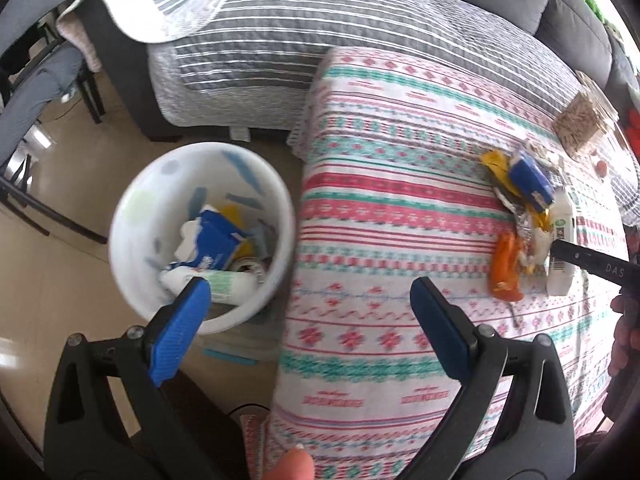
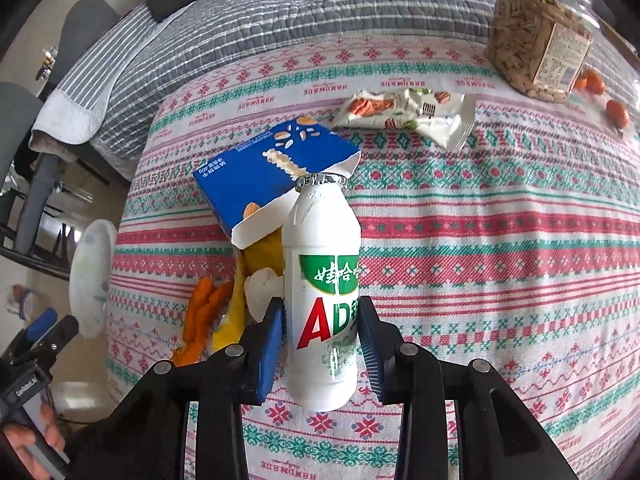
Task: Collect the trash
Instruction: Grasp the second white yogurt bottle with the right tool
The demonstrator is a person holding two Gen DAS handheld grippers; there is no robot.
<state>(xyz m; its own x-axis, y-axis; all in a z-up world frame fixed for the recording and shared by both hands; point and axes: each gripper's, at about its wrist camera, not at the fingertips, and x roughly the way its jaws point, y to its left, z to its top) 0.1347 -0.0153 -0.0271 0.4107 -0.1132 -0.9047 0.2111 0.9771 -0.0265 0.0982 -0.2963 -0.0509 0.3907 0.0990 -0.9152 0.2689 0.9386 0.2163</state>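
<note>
The right claw [image 2: 320,344] had its two blue pads against the sides of a white plastic drink bottle [image 2: 322,280] with a green and red label and a torn foil seal at its neck; the jaws stood partly closed, gripping the bottle low on its body. The bottle lay pointing away from the claw on the counter [image 2: 500,240], which was covered by a white cloth patterned in red and teal bands. Its neck touched or overlapped an opened blue cardboard carton [image 2: 272,176] lying just beyond it. Left of the bottle sat a heap of trash: an orange crinkled wrapper [image 2: 204,312], a yellow wrapper [image 2: 260,256] and a small white crumpled scrap [image 2: 260,284]. Farther back lay a white snack packet [image 2: 408,116] printed with orange pieces, and beyond it a clear bag of pale seeds [image 2: 532,40].

The left claw [image 1: 310,304] hung wide open with nothing between its blue pads, partly above a round white plastic bin [image 1: 136,208] standing on the floor beside the counter. The bin already held a blue carton, white scraps and a white and green bottle. A grey striped sofa cover [image 1: 320,20] stretched behind.
</note>
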